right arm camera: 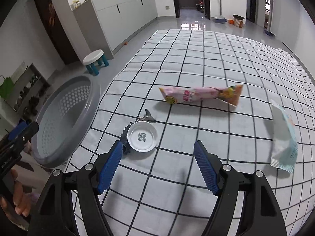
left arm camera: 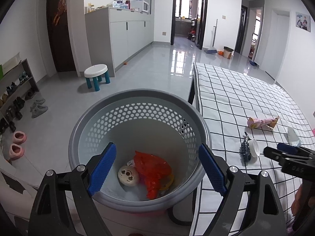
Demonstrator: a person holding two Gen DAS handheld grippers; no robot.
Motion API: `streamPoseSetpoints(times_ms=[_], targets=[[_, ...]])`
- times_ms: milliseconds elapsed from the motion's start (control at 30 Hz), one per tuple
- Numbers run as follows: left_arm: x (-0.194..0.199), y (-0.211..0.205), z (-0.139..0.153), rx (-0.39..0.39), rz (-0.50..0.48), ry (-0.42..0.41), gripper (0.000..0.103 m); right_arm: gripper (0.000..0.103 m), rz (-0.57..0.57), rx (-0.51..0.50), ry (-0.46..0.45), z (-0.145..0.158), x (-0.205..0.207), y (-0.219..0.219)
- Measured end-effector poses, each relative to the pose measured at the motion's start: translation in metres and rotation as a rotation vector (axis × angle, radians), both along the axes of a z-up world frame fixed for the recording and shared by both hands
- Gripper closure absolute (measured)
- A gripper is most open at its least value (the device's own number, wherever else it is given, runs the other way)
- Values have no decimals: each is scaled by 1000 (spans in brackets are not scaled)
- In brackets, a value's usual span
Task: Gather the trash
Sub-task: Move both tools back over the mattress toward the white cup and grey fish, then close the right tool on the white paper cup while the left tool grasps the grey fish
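Note:
My left gripper (left arm camera: 158, 169) hangs open over the mouth of a grey perforated basket (left arm camera: 137, 94), nothing between its pads. Inside lie an orange-red plastic bag (left arm camera: 153, 169) and a round bun with a face (left arm camera: 129, 176). The basket (right arm camera: 94, 98) stands tilted at the left edge of the checked table (right arm camera: 216, 55). My right gripper (right arm camera: 158, 147) is open low over the cloth. Just ahead of its left finger a white lid (right arm camera: 141, 136) rests on a dark toy (right arm camera: 148, 116). Further off lie a pink snack wrapper (right arm camera: 198, 96) and a tissue packet (right arm camera: 283, 137).
A white stool with teal legs (left arm camera: 96, 74) stands on the grey floor beyond the basket. A shoe rack (left arm camera: 13, 90) and pink slippers (left arm camera: 17, 143) line the left wall. A person's hand (right arm camera: 17, 196) holds the left gripper (right arm camera: 21, 129). The right gripper (left arm camera: 275, 150) reaches in over the cloth.

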State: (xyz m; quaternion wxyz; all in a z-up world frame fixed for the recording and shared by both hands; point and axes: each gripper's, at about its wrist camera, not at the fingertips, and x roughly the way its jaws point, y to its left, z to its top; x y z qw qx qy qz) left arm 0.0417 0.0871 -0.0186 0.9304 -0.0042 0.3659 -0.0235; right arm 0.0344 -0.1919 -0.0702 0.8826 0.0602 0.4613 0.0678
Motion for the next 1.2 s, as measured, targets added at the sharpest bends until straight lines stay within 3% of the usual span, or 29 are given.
streamPoseSetpoints(times_ms=[700, 967, 1200], targets=[[-1, -24, -8, 34, -70, 15, 19, 32, 18, 29, 47, -24, 31, 11], [-5, -28, -9, 50, -81, 11, 19, 61, 51, 39, 36, -20, 28, 16], [-8, -39, -10, 64, -99, 11, 19, 64, 47, 60, 39, -18, 22, 10]])
